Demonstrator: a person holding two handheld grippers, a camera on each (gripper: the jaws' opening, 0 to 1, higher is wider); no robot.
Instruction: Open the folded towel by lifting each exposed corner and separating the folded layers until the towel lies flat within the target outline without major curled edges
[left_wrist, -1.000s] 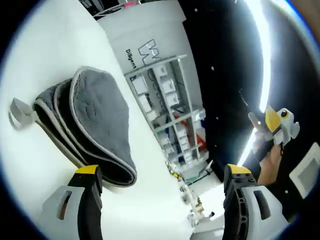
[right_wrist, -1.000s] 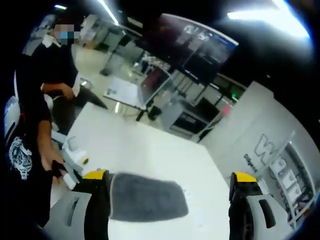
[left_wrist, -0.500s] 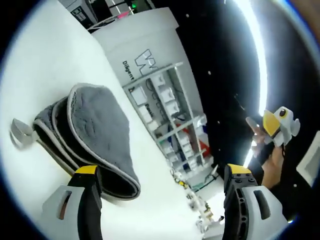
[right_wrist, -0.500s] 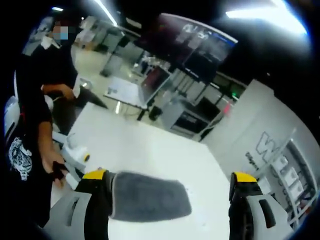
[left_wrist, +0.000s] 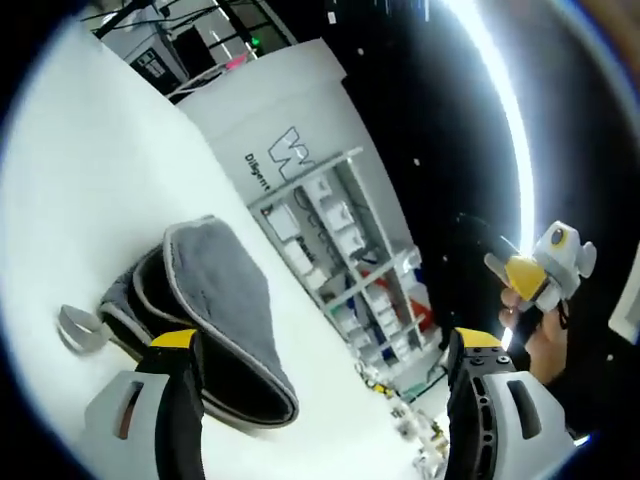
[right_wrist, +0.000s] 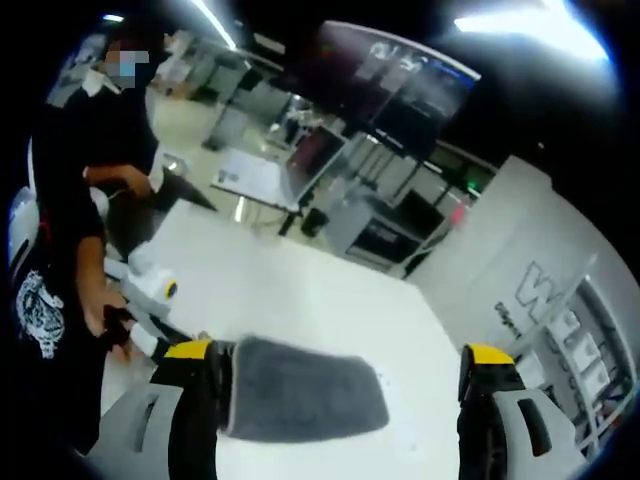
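**Towel still folded, unfolding not begun**

A white table (right_wrist: 300, 300) stands in a dim workshop with shelves behind. The grey towel (right_wrist: 305, 402) lies folded on it, near both grippers. Left gripper (left_wrist: 320, 345) and right gripper (right_wrist: 335, 355) are spread wide, grasping nothing. Every corner remains to be lifted.

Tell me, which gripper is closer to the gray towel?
Left, probably. The left gripper has the folded gray towel right beside one of its fingers, just short of touching. The right gripper is open, farther back, with the towel ahead on the white table.
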